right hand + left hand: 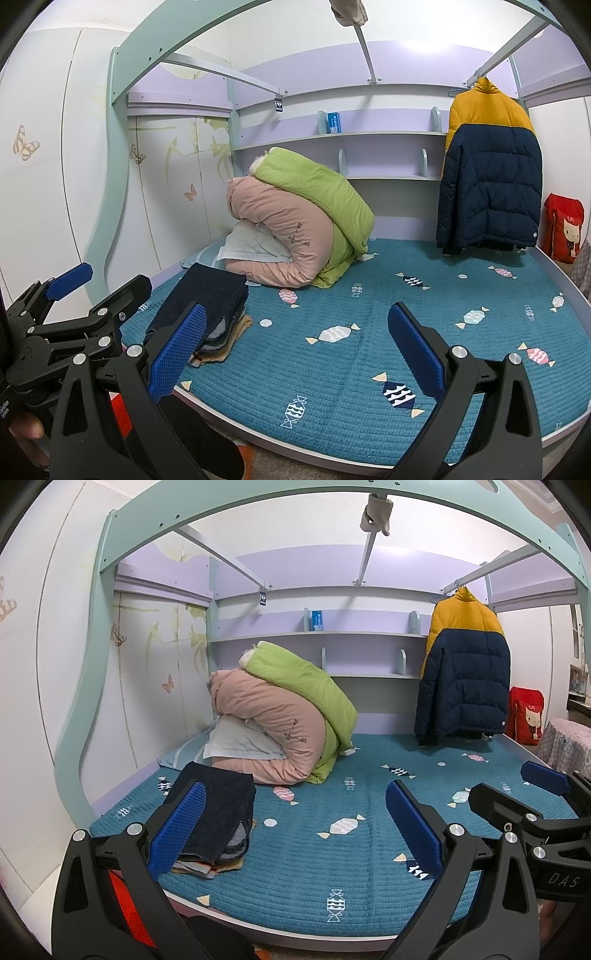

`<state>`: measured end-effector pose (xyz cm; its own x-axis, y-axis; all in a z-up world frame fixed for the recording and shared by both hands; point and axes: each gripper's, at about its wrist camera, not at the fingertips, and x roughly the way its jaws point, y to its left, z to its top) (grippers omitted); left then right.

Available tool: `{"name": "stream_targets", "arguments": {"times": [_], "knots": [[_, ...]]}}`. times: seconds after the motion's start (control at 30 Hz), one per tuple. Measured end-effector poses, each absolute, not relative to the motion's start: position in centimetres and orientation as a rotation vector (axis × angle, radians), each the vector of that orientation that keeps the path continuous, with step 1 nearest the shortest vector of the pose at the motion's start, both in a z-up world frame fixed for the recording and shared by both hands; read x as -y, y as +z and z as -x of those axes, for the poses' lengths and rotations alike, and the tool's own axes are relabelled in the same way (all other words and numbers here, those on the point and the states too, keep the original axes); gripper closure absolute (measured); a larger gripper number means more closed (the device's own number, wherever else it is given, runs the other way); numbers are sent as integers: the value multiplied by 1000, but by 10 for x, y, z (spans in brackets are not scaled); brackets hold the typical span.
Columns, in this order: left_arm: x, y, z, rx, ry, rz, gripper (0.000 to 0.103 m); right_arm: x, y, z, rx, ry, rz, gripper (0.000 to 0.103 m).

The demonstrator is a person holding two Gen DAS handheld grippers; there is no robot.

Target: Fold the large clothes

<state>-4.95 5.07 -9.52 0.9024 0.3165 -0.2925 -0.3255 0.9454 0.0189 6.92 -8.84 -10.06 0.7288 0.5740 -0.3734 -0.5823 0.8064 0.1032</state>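
While both grippers hang released above the near edge of the bed [314, 867], the stack of folded clothes [218, 812] lies at the near left. Farther back sit rolled quilts [288, 716]. The left gripper [295, 830] spreads wide and grips nothing; the right gripper [295, 350] too. A puffer jacket [487, 177] hangs far right, just above the bed.

Bed cover [314, 849]: quilted teal cloth, matt, ribbed stitching. Folded stack [218, 812] near left: dark denim, coarse. Rolled duvets [288, 716]: soft matt cotton. Hanging jacket [465, 679] far right: puffy, slight sheen. Gripper pads [177, 354]: blue textured rubber; arms matt black plastic, shiny metal bolts.
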Motion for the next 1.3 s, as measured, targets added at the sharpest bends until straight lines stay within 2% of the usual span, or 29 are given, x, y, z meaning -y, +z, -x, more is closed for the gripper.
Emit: {"name": "stream_targets", "arguments": {"times": [1.3], "knots": [[-47, -94, 51, -295, 341, 31, 5, 87, -100, -69, -401, 632, 24, 8]]}}
